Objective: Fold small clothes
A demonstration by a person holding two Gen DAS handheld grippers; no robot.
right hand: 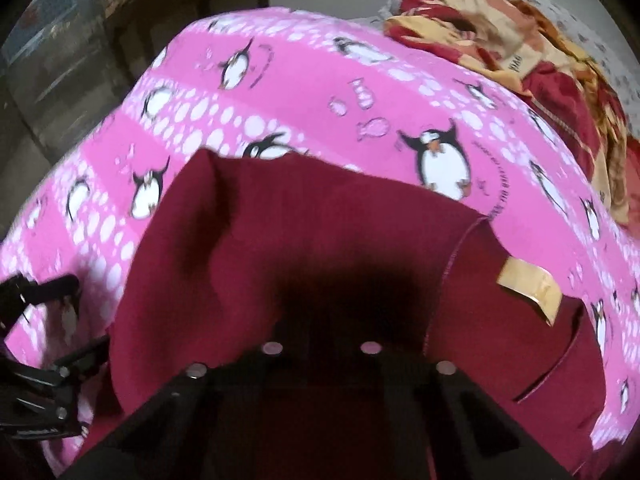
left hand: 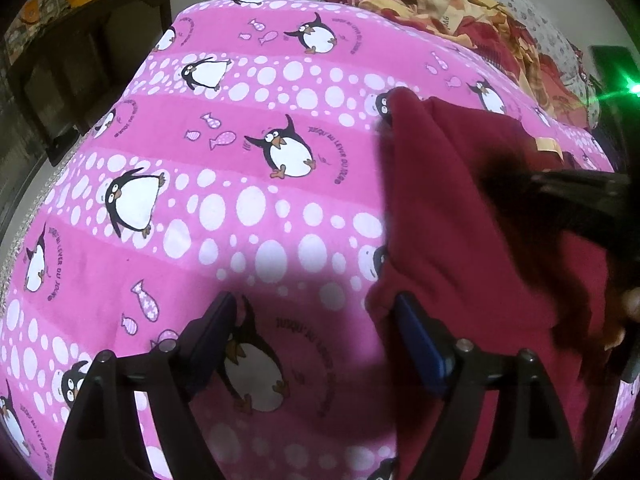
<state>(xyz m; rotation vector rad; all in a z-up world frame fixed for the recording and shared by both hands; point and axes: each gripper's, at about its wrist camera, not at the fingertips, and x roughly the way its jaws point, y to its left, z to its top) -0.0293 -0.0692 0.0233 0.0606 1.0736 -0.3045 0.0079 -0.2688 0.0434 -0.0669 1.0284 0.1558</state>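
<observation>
A maroon garment lies on the pink penguin bedsheet, to the right in the left wrist view, with a beige label near its far edge. My left gripper is open low over the sheet, and its right finger touches the garment's near-left edge. Only sheet lies between the fingers. My right gripper comes in from the right above the garment, blurred. In the right wrist view the garment fills the middle. The right gripper is shut, its tips lost in shadow against the cloth. Whether cloth is pinched does not show.
A crumpled red-and-yellow blanket lies on a grey patterned pillow at the bed's far right corner. Dark wooden furniture stands beyond the bed's far left edge. A green light glows at the right. The left gripper's frame shows at the left in the right wrist view.
</observation>
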